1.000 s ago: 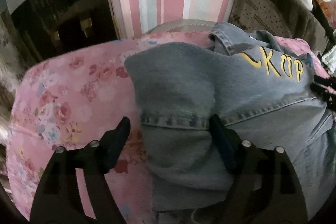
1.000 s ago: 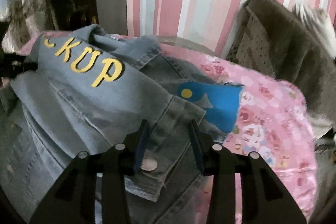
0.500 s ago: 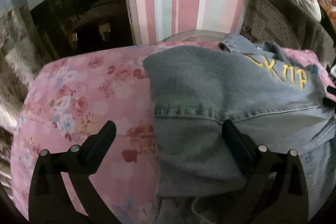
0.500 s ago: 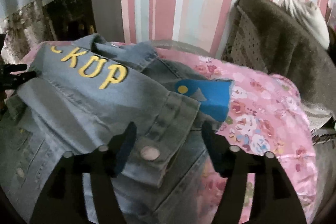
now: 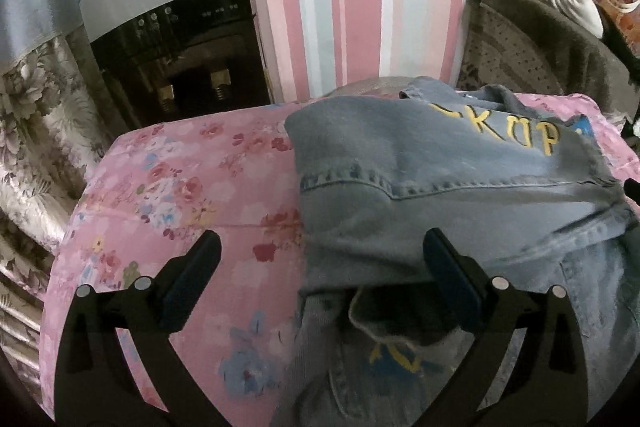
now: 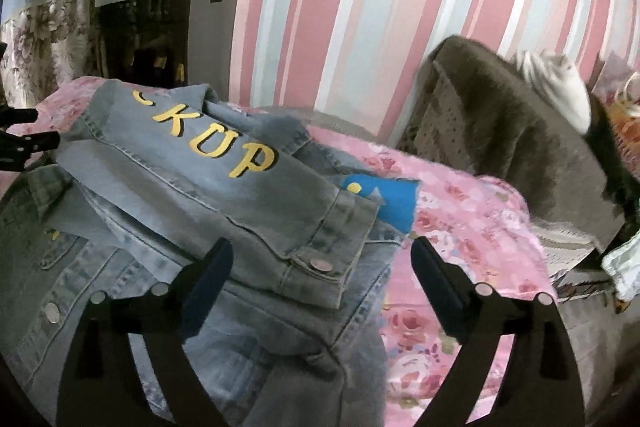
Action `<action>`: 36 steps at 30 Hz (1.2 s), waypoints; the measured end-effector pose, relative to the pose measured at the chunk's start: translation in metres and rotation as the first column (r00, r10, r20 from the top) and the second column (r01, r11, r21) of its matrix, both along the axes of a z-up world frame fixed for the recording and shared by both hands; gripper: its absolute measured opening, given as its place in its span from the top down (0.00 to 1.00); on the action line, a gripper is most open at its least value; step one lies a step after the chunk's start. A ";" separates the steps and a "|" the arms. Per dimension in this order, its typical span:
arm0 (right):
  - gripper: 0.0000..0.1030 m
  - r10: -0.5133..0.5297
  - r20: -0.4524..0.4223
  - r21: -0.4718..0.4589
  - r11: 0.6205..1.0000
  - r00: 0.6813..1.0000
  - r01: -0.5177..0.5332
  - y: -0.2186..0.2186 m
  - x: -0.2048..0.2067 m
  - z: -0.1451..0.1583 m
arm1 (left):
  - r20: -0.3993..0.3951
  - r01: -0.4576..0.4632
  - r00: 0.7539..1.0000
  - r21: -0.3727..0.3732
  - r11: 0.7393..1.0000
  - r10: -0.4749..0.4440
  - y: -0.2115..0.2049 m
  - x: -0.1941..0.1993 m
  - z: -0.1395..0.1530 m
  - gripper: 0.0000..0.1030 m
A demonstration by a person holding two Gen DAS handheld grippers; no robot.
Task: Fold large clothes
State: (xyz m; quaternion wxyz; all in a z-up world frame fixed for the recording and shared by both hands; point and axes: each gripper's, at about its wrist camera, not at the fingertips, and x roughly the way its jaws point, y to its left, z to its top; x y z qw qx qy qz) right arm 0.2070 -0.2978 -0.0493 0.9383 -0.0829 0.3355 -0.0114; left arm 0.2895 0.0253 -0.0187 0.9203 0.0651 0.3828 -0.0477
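Note:
A light blue denim jacket [image 5: 440,187] with yellow letters lies on a pink floral cover [image 5: 180,195]. One sleeve is folded across its body; its cuff with a metal snap [image 6: 320,263] points to the right in the right wrist view. My left gripper [image 5: 320,267] is open and empty above the jacket's left fold. My right gripper [image 6: 320,283] is open and empty just in front of the sleeve cuff. A blue patch [image 6: 396,203] shows beyond the cuff. The left gripper's fingers [image 6: 24,143] show at the left edge of the right wrist view.
A water dispenser [image 5: 180,39] stands at the back left against the pink striped wall. A brown blanket [image 6: 520,147] with a white item on it lies at the right. A floral curtain [image 5: 36,131] hangs at the left.
Both grippers opened wide, let go of the jacket and pulled back and up. The folded sleeve now rests on the jacket's body.

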 end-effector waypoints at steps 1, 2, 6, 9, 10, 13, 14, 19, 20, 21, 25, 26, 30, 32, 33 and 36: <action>0.10 -0.001 0.013 -0.003 1.000 1.000 0.001 0.002 -0.005 0.003 | 0.002 -0.001 1.000 -0.004 1.000 0.001 0.001 -0.006 0.002 0.03; 0.10 0.001 0.019 -0.004 1.000 1.000 0.000 0.003 -0.008 0.005 | 0.004 -0.003 1.000 -0.005 1.000 0.003 0.001 -0.010 0.002 0.03; 0.09 -0.006 0.050 -0.013 1.000 0.999 0.007 0.009 -0.023 0.014 | 0.023 -0.007 1.000 0.016 1.000 0.007 0.003 -0.031 0.005 0.03; 0.08 -0.007 0.082 -0.009 1.000 0.997 0.008 0.012 -0.041 0.022 | 0.051 -0.011 0.999 0.031 0.999 0.010 0.006 -0.052 0.009 0.03; 0.03 -0.011 0.091 -0.006 1.000 0.996 0.011 0.012 -0.047 0.023 | 0.062 -0.015 0.998 0.030 0.999 0.013 0.007 -0.061 0.011 0.03; 0.02 -0.021 0.125 0.029 0.999 0.992 0.018 0.012 -0.068 0.028 | 0.077 -0.014 0.997 0.000 1.000 0.014 0.012 -0.081 0.014 0.03; 0.02 -0.025 0.134 0.046 0.999 0.991 0.019 0.011 -0.077 0.029 | 0.081 -0.011 0.997 -0.010 1.000 0.012 0.014 -0.088 0.015 0.03; 0.02 -0.067 0.138 0.088 0.995 0.988 0.055 0.007 -0.101 0.026 | 0.109 -0.025 0.994 -0.035 0.999 0.029 0.023 -0.121 0.015 0.03; 0.02 -0.083 0.140 0.104 0.992 0.987 0.069 0.005 -0.106 0.025 | 0.105 -0.034 0.994 -0.042 0.999 0.038 0.026 -0.125 0.014 0.03; 0.02 -0.096 0.138 0.119 0.990 0.986 0.079 0.002 -0.110 0.024 | 0.099 -0.042 0.994 -0.050 0.998 0.047 0.027 -0.127 0.012 0.03; 0.02 -0.112 0.110 0.160 0.983 0.988 0.094 -0.009 -0.114 0.021 | 0.025 -0.026 0.999 -0.136 0.990 0.030 0.038 -0.133 0.004 0.03; 0.02 -0.104 0.111 0.170 0.982 0.988 0.084 -0.011 -0.115 0.021 | 0.013 -0.018 1.000 -0.146 0.989 0.020 0.039 -0.134 0.002 0.03; 0.03 -0.096 0.085 0.169 0.982 0.992 0.081 -0.017 -0.114 0.016 | -0.012 0.001 1.000 -0.155 0.988 -0.003 0.041 -0.128 -0.003 0.03; 0.08 -0.096 0.068 0.165 0.983 0.993 0.083 -0.020 -0.113 0.011 | -0.009 0.010 1.000 -0.141 0.990 -0.011 0.038 -0.122 -0.002 0.04; 0.13 -0.099 0.060 0.162 0.983 0.993 0.088 -0.021 -0.113 0.009 | -0.010 0.017 1.000 -0.132 0.991 -0.019 0.036 -0.119 -0.002 0.05; 0.35 -0.116 0.007 0.158 0.981 0.993 0.113 -0.027 -0.111 0.000 | -0.022 0.026 0.999 -0.116 0.993 -0.029 0.033 -0.114 -0.002 0.10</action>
